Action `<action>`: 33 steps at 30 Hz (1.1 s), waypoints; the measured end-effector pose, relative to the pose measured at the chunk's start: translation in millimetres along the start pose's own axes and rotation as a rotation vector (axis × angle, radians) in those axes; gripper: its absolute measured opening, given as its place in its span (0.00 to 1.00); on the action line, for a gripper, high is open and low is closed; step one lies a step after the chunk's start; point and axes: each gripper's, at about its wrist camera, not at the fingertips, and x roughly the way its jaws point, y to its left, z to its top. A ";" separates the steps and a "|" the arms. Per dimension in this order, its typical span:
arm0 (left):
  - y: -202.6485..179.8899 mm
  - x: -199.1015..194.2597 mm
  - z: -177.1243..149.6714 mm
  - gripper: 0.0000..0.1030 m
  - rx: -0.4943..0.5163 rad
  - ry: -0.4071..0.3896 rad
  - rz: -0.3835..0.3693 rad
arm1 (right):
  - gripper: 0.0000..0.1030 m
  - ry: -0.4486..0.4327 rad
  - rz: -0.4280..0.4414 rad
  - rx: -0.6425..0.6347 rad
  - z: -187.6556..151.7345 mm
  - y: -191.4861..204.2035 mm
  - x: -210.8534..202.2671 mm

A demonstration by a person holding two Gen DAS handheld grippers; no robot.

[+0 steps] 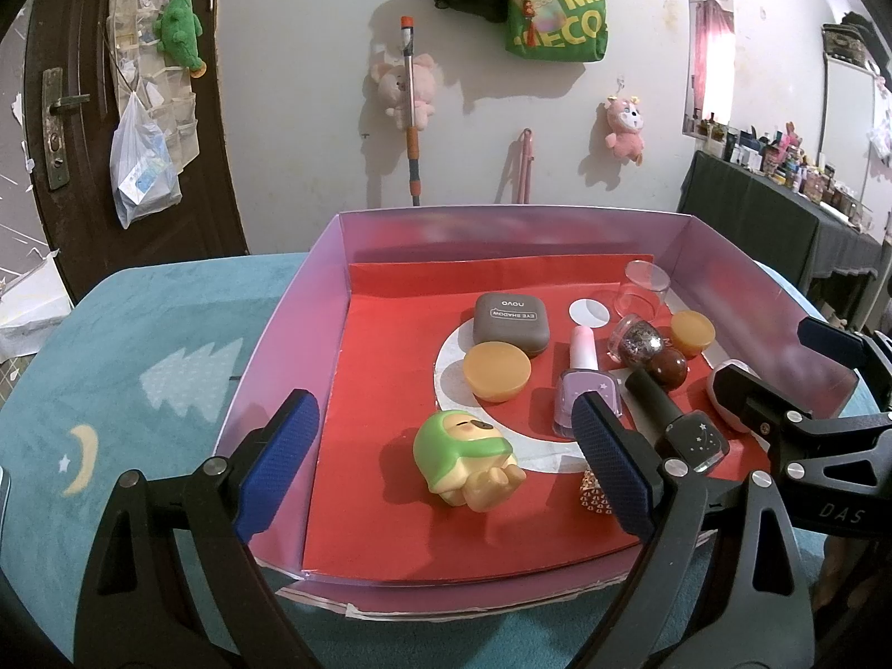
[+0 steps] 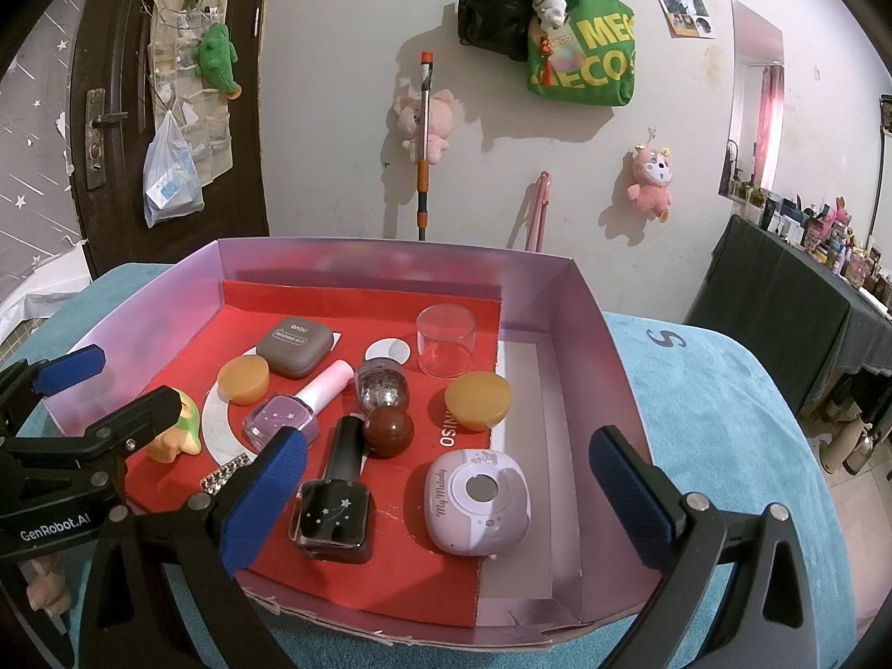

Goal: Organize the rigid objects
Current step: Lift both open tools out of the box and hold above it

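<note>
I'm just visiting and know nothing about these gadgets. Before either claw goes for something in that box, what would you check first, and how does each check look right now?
1. Left gripper jaws wide and empty: ok.
2. Right gripper jaws wide and empty: ok.
3. Box sits flat on the teal cloth: ok.
4. Room around the green-hooded figurine for fingers: ok, it lies apart from the rest.
5. Black nail polish bottle free of neighbours: not ok, its cap lies against the brown ball.
6. Clear cup upright and stable: ok, though which end is open I cannot tell.
</note>
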 end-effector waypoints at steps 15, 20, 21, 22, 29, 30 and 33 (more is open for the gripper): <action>-0.1 0.1 0.2 0.90 0.000 0.000 0.000 | 1.00 0.000 0.000 0.000 0.2 0.3 -0.3; 0.0 -0.1 0.3 0.90 0.000 0.001 0.001 | 1.00 0.000 0.000 0.000 0.3 0.4 -0.3; 0.0 -0.1 0.3 0.90 0.000 0.000 0.001 | 1.00 0.000 0.000 -0.001 0.4 0.4 -0.1; -0.1 0.0 0.4 0.90 0.000 0.001 0.000 | 1.00 0.000 0.000 0.000 0.4 0.4 -0.4; -0.1 -0.4 0.7 0.90 0.001 -0.004 0.000 | 1.00 0.000 0.001 0.000 0.7 0.6 -0.5; -0.8 -1.1 -0.2 0.90 0.003 -0.007 0.001 | 1.00 -0.003 0.000 0.002 0.8 0.5 -0.7; -2.9 -5.1 -3.7 0.90 0.001 -0.005 0.020 | 1.00 -0.002 0.003 0.007 -0.6 -2.1 -1.9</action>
